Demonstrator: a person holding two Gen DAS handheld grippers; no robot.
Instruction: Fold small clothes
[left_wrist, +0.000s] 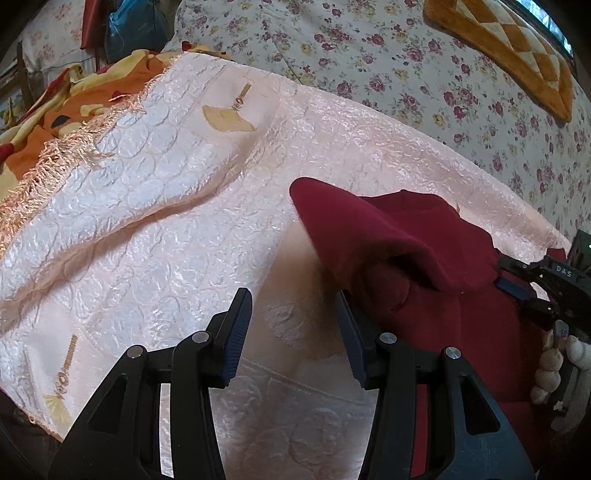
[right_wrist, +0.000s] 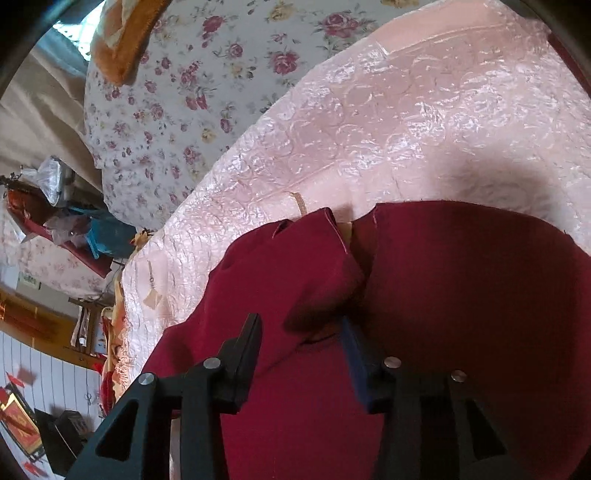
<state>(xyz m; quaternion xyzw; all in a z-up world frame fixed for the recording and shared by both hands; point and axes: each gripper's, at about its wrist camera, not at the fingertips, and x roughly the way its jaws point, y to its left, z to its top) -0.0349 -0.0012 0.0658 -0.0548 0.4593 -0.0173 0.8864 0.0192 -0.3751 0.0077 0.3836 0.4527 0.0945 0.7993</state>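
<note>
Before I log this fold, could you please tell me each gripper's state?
Left gripper: open, holding nothing, beside the red garment.
Right gripper: open over the red garment, not gripping it.

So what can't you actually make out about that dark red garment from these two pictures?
- What kind of garment the dark red garment is: the right wrist view's lower edge cuts it off.
- Its right side in the left wrist view: hidden behind the right gripper and the gloved hand.
- Whether the left gripper touches it: one finger covers the cloth's edge.
</note>
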